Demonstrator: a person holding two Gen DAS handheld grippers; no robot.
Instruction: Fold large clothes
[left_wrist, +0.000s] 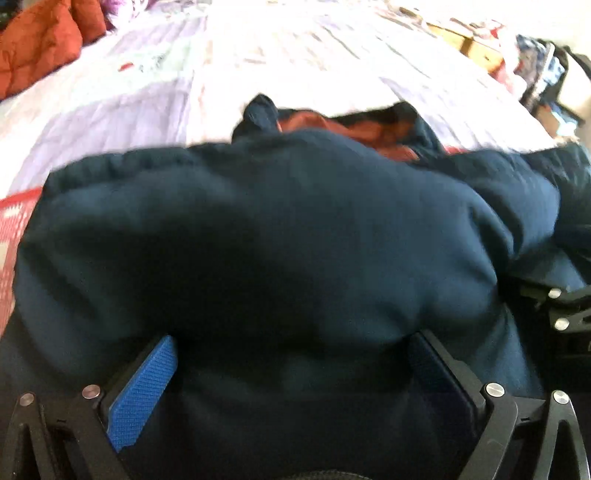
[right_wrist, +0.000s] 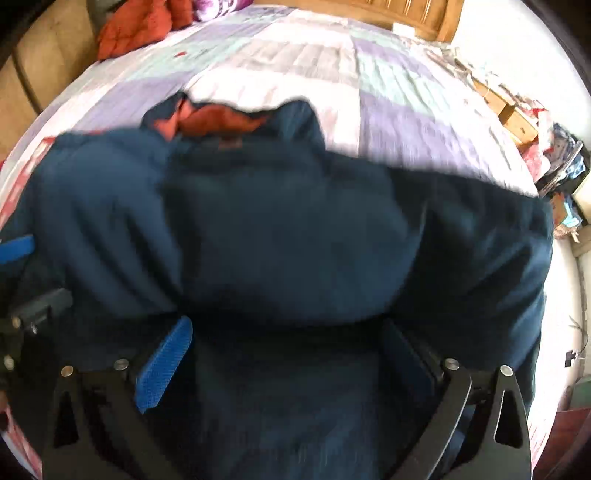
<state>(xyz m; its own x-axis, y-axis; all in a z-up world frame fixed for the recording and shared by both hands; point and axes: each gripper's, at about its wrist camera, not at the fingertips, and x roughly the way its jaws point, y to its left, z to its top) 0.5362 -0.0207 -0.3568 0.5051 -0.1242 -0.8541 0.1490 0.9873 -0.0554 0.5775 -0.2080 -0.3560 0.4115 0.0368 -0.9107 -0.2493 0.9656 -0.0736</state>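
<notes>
Navy jacket (left_wrist: 258, 229), rust lining showing at the collar, heaped on the quilt (left_wrist: 155, 92).
Left gripper (left_wrist: 291, 387): jaws wide apart over the jacket, cloth between, not clamped.
Right gripper (right_wrist: 284, 362): likewise.
Right view only: headboard (right_wrist: 369, 14) beyond the jacket.
Both views: orange cushion (right_wrist: 133, 29) at the quilt's far corner.

Bed (right_wrist: 388, 122) under pastel patchwork quilt, sunlit. Wooden headboard (right_wrist: 373, 14) at far end. Orange padded bundle (right_wrist: 133, 29) by headboard corner. Cluttered wooden drawers (right_wrist: 513, 114) alongside.

Navy padded jacket (left_wrist: 258, 229), orange lining showing, bunched on bed.
</notes>
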